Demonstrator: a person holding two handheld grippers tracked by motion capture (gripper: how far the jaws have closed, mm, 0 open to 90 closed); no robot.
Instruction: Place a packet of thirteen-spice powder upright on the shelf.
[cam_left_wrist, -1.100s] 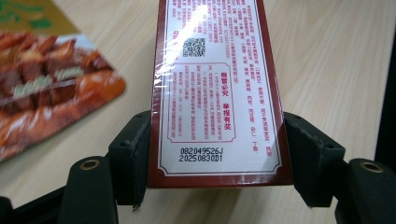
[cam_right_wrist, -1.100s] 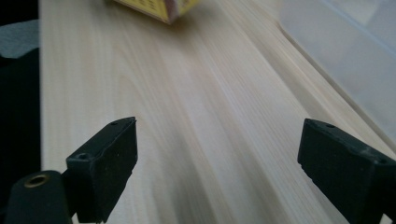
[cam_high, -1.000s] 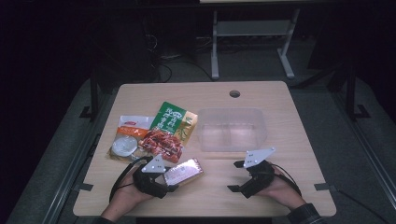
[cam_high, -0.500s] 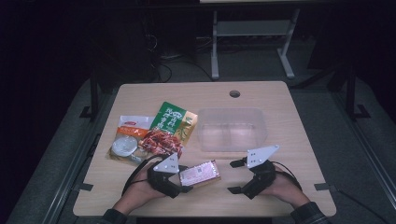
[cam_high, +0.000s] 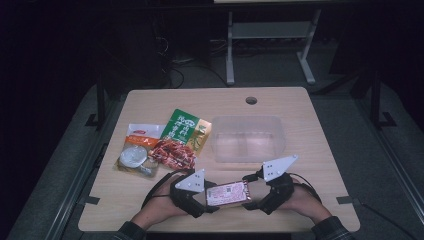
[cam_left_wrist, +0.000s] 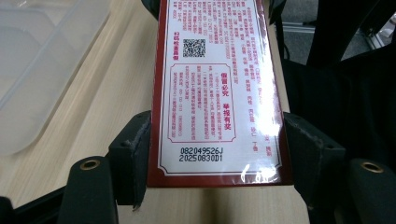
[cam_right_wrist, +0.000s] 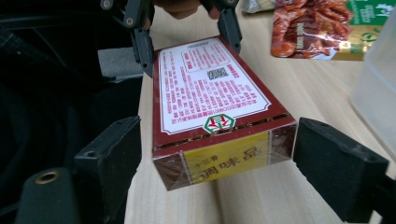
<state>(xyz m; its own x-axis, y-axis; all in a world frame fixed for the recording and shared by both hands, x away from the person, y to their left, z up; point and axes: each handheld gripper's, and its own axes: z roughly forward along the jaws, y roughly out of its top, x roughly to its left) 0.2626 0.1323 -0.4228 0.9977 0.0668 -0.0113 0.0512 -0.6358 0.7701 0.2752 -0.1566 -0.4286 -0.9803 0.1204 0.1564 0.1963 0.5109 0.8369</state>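
Box (cam_high: 228, 193) held above the near edge of the bench (cam_high: 320, 130), between the two claws. Dark red carton, white printed panel facing up, QR code and date stamp on it.

Long axis runs level, left to right across the high view, from one claw to the other. One end sits in the left claw (cam_high: 209, 196); the other end, with a yellow label, points at the right claw (cam_high: 250, 192).

Left claw: clamped on the box across its width. In the left gripper view the pads (cam_left_wrist: 135, 154) press both long edges of the box (cam_left_wrist: 217, 93) near its end.

Right claw (cam_right_wrist: 212, 163): jaws have just been closing, with the yellow end of the box (cam_right_wrist: 210, 121) between them. In the right gripper view, a gap shows at the left pad (cam_right_wrist: 112, 158); the right pad stands just beside the box corner, contact not certain. Counted as open, not gripping.

Clear tub (cam_high: 248, 138) sits beyond the box, mid-bench. Left of the tub: green packet (cam_high: 187, 129), red snack packet (cam_high: 174, 153), orange packet (cam_high: 140, 140) with a round white lid (cam_high: 132, 156) on it, all lying flat, well apart from the box.
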